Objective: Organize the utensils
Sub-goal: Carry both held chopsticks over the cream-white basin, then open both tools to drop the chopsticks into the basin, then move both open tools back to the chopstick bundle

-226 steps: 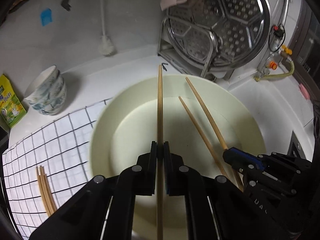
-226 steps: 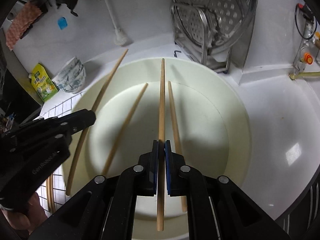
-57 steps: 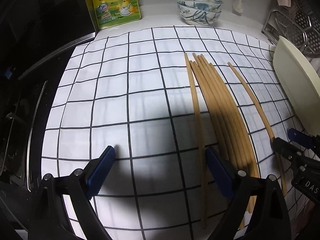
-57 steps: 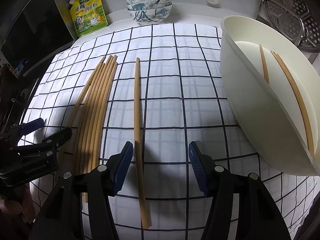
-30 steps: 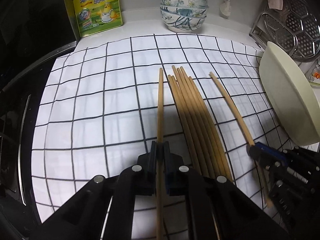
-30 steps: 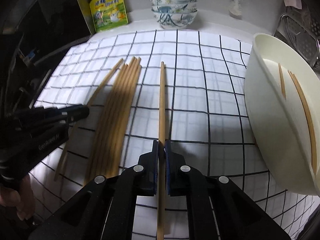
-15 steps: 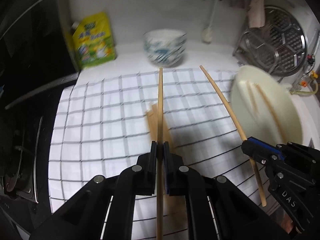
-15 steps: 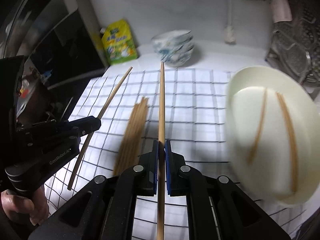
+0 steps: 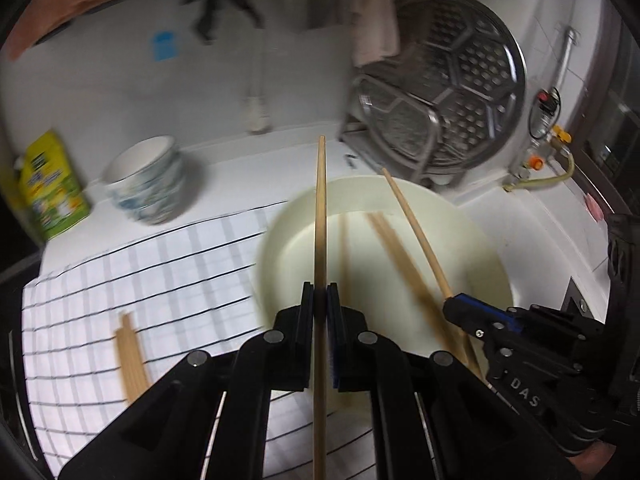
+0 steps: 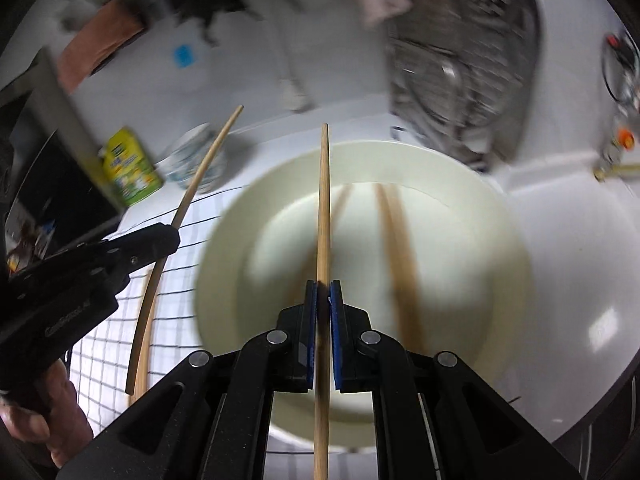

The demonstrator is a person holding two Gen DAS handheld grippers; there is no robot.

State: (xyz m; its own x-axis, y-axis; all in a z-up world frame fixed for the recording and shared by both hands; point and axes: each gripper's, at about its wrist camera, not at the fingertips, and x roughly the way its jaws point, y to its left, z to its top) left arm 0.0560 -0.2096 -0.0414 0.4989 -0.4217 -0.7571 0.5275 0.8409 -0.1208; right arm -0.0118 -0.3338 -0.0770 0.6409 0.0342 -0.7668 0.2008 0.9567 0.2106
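Note:
My left gripper [image 9: 320, 294] is shut on a wooden chopstick [image 9: 321, 216] that points forward over the cream bowl [image 9: 486, 248]. My right gripper [image 10: 323, 292] is shut on another chopstick [image 10: 323, 200], also above the bowl [image 10: 508, 240]. Each gripper shows in the other's view: the right one [image 9: 460, 304] with its chopstick [image 9: 412, 224], the left one [image 10: 168, 236] with its chopstick [image 10: 200, 176]. Blurred chopsticks [image 9: 396, 248] lie inside the bowl, also in the right wrist view [image 10: 396, 240]. A bundle of chopsticks [image 9: 130, 356] lies on the checked cloth [image 9: 160, 280].
Stacked patterned bowls [image 9: 148, 180] and a green-yellow packet [image 9: 52, 188] stand at the back left. A steel steamer tray in a rack [image 9: 440, 96] stands behind the cream bowl. Pipes and valves [image 9: 536, 160] are at the right wall.
Both grippers swung right from above the checked cloth to over the cream bowl, each still holding its chopstick. The view is blurred by motion.

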